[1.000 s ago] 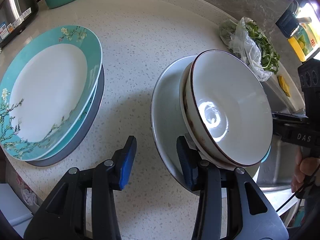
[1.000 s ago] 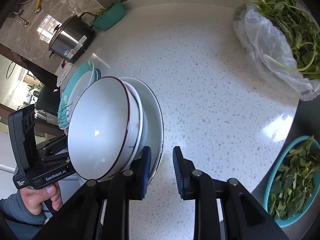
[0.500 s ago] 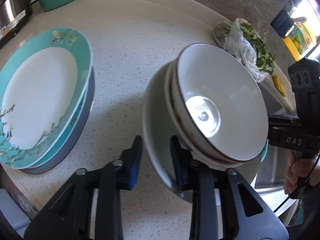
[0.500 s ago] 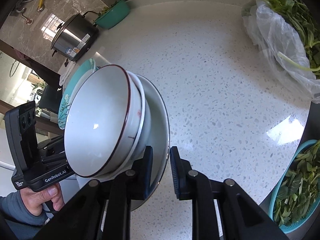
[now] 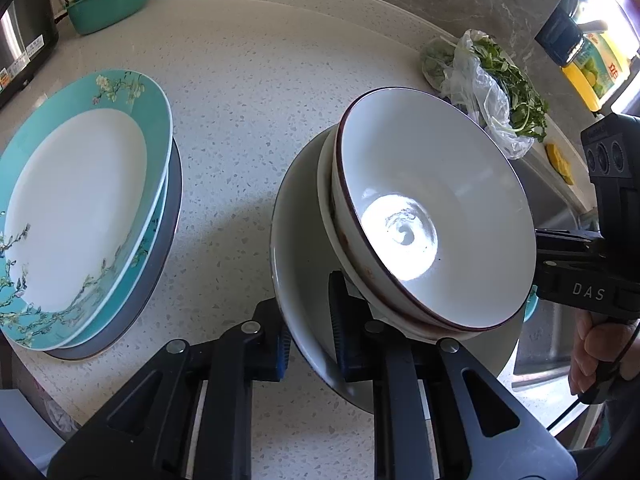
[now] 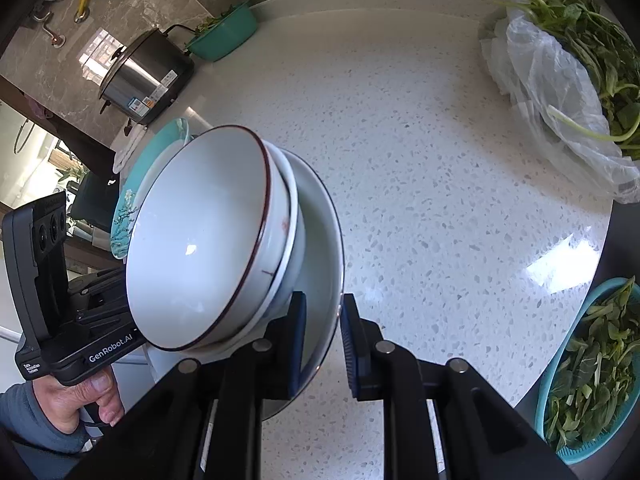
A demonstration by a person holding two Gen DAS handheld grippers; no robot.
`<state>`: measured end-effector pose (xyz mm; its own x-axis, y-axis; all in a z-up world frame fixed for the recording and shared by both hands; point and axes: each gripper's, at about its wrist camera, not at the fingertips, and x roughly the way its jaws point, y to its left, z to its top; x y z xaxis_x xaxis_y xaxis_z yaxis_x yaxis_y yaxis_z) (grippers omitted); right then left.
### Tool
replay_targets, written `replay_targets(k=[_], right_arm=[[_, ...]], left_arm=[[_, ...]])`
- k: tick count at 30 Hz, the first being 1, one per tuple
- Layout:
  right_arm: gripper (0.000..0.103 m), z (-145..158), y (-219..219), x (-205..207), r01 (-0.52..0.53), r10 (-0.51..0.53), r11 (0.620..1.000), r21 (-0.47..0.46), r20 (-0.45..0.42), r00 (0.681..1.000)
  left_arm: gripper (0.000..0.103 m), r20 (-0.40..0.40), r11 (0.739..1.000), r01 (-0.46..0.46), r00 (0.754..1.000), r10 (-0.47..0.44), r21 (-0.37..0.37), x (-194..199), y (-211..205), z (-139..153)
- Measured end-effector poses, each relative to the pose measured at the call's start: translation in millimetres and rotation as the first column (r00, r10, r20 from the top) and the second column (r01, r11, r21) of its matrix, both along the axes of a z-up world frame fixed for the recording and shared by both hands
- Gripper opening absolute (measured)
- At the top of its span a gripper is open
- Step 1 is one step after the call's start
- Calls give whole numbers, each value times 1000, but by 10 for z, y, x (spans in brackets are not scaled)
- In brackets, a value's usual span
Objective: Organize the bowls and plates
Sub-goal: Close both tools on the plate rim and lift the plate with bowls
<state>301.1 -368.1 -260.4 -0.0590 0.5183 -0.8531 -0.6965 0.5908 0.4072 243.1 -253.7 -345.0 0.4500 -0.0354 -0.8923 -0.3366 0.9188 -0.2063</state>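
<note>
A pale plate [image 5: 296, 280] carries two stacked white bowls; the top bowl [image 5: 432, 216] has a dark red rim. My left gripper [image 5: 308, 336] is shut on the plate's near rim. My right gripper [image 6: 322, 332] is shut on the opposite rim of the same plate [image 6: 324, 264], with the bowls [image 6: 208, 240] to its left. The plate is held tilted above the speckled counter [image 5: 248, 92]. A stack of teal floral plates [image 5: 80, 208] on a grey plate lies at the left.
A plastic bag of greens [image 6: 568, 80] lies at the back right. A teal basket of greens [image 6: 592, 364] sits at the right counter edge. A steel cooker [image 6: 144, 76] and a teal basin [image 6: 224, 36] stand at the back left.
Both grippers have closed on the plate's rims. The plate with its bowls has risen off the counter and tilted.
</note>
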Motion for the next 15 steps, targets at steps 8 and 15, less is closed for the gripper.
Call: replay_targets(k=[8,15], right_arm=[[19,52,-47,-30,21,-21,1000,-10,2,1000],[19,235,-116,-43,43,-43,999,-11,14,999]], left_arm=[[14,-1,1000,8,1000,-8,9,16,-38,77],[14,9,1000,14,1000,-14,11,-4,-92,284]])
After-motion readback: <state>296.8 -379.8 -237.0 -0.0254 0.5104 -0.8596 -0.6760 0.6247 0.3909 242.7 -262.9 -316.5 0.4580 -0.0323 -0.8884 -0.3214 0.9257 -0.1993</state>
